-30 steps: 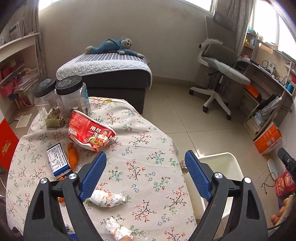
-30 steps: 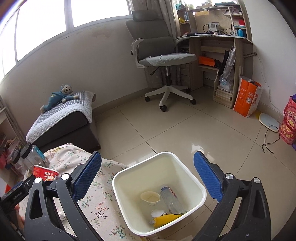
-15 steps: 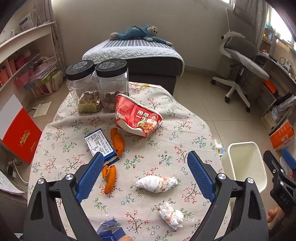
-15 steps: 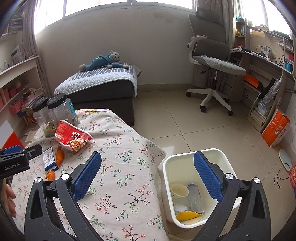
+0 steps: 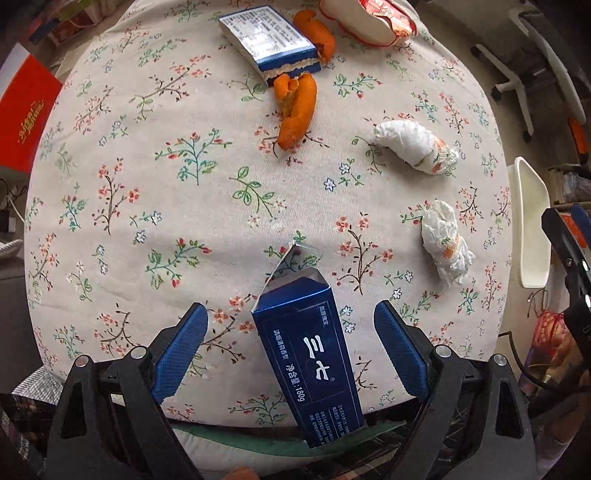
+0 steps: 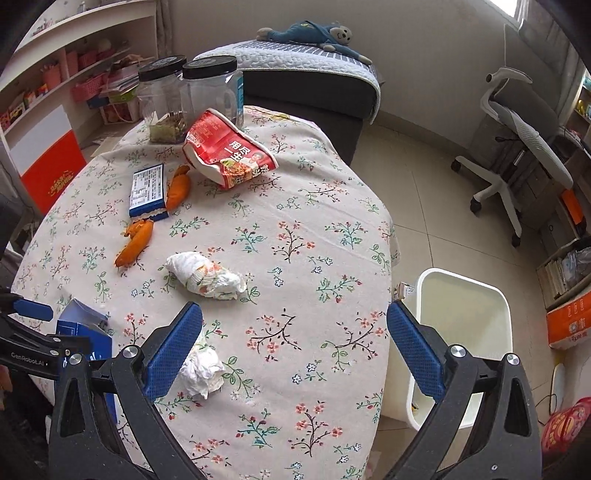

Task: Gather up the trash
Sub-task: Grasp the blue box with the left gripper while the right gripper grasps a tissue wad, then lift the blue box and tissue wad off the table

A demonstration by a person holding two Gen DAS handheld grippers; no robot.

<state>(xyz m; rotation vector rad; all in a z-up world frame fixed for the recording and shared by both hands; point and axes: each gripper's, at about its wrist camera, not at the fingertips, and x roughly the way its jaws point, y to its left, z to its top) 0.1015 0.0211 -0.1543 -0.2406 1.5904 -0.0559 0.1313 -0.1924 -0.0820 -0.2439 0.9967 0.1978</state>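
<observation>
We see the left tool pointing steeply down at the tabletop, textured blue pads spread wide. Its jaws have just been opening. A dark blue carton, glossy card, long and rectangular with a torn-open far flap, lies between them; neither pad touches it. Released.

The right tool also stands released, pads wide, nothing between them. A crumpled white tissue wad sits just beside its left pad on the cloth.

Outward on the tabletop: rounded top under a beige cotton cloth with small floral print. A second tissue wad, elongated, white with faint orange print, lies further off. Two curled orange peels sit near a flat blue-and-white box, one on each side of it. At the far side a crushed red noodle cup lies tipped over. Behind it stand two clear plastic jars with black lids; the left one has brownish-green contents at the bottom, the other we cannot tell.

To the right, on the pale tiled floor, a white plastic bin stands against the tabletop edge; its contents are mostly hidden.

Room: grey bed with a blue stuffed toy, white swivel chair, shelves on the left.
</observation>
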